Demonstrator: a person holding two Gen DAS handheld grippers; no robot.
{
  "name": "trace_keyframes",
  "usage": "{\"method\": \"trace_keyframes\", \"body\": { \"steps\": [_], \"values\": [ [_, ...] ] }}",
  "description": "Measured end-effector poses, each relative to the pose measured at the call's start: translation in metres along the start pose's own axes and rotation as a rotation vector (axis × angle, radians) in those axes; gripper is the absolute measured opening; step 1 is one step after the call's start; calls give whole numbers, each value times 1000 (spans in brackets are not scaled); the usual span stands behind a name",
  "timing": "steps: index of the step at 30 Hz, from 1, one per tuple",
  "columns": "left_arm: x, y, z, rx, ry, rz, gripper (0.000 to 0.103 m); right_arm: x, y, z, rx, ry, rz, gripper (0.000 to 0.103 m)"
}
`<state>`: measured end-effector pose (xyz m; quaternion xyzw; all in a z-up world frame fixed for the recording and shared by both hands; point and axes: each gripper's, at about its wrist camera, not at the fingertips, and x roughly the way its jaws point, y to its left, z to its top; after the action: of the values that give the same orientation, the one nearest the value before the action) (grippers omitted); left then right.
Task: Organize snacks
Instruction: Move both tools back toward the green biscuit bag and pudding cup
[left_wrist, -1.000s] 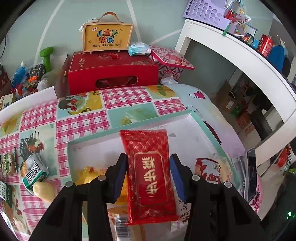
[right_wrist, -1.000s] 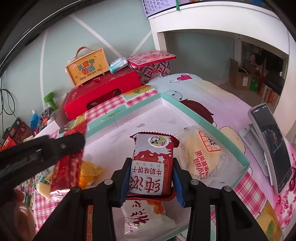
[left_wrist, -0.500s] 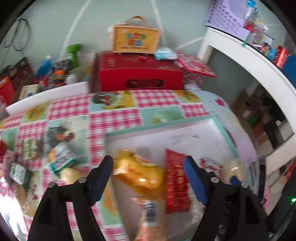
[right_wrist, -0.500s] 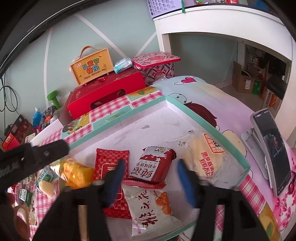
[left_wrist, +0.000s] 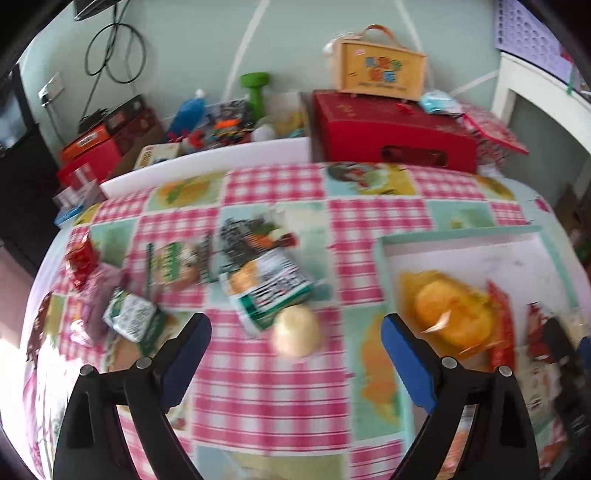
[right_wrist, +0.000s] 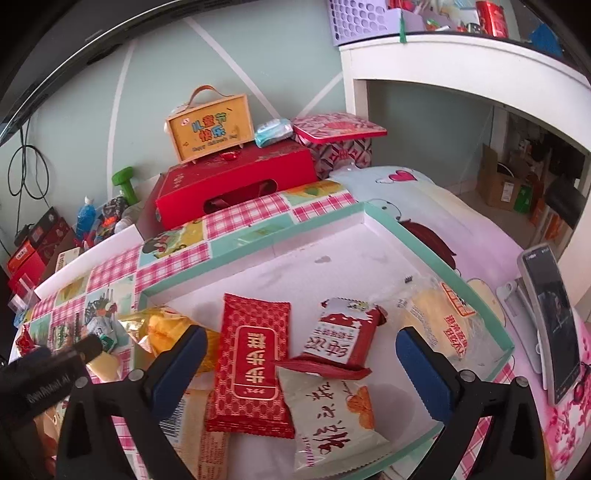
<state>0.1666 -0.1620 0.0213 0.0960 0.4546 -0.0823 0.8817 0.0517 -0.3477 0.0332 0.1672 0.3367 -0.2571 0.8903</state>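
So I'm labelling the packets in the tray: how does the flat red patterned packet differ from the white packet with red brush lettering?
The flat red patterned packet is red all over with a gold-framed label; the white packet with red brush lettering is pale, showing an orange snack picture. The red packet is narrower and reaches farther up the tray; the white one lies nearer the front edge. Both lie flat, side by side, untouched.

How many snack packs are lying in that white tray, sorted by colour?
Red: 2, the flat red pack and the red-and-white biscuit pack
Yellow: 2, the gold pack and the clear-wrapped cake
White: 1, the white pack
Tan: 1, the barcode pack, partly hidden
Total: 6
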Motion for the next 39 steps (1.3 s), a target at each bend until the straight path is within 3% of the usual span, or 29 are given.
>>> {"method": "trace_keyframes", "body": {
  "steps": [7, 21, 32, 39],
  "values": [
    [0, 45, -15, -48, -1, 82, 94, -16, 38, 1, -71, -41, 96, 103],
    [-4, 148, -40, -222, 25, 212, 94, -22, 149, -35, -290, 2, 266, 103],
    [-3, 201, -54, -333, 35, 218, 94, -6, 185, -55, -336, 69, 301, 103],
    [4, 211, -52, -361, 37, 166, 94, 2, 187, -60, -328, 87, 294, 103]
  ]
}}
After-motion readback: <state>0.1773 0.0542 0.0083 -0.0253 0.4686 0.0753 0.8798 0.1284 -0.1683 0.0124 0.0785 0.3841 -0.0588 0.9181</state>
